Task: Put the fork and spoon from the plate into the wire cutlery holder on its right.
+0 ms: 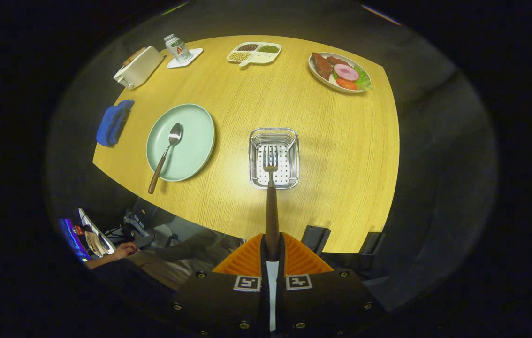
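The gripper (272, 251) is clamping the fork (270, 188) by its handle, tines hanging over the wire cutlery holder (274, 158); bare table (341, 155) is surrounding it. The spoon (166, 155) is lying on the plate (195, 141), left.

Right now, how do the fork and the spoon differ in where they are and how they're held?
The fork is clamped by its handle in the gripper, tines out over the wire cutlery holder; the spoon lies free on the green plate, untouched. The fork points straight ahead along the fingers; the spoon lies slanted, its handle end overhanging the plate rim. Both have a metal head and a dark brown handle.
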`<state>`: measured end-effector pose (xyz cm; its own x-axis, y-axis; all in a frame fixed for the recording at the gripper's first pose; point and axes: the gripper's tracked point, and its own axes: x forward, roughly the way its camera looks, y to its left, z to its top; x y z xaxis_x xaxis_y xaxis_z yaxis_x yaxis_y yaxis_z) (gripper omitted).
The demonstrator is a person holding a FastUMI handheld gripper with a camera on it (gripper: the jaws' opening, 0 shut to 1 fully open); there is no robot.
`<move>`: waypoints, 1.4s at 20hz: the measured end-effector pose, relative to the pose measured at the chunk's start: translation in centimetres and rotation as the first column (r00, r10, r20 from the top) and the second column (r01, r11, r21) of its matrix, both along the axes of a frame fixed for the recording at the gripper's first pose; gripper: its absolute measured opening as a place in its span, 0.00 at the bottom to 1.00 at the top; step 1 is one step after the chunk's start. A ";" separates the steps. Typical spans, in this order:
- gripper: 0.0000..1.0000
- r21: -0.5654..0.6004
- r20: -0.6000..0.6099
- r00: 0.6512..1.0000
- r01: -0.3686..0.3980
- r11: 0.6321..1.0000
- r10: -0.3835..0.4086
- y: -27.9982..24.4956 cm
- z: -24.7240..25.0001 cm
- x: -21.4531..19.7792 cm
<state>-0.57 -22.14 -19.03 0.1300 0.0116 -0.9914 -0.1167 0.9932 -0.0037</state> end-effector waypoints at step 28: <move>0.46 0.110 0.208 0.971 0.097 0.989 -0.118 6.0 4.4 1.2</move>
<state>0.59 -16.11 -14.59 0.3444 0.0824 -0.9352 -0.0165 0.9965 0.0818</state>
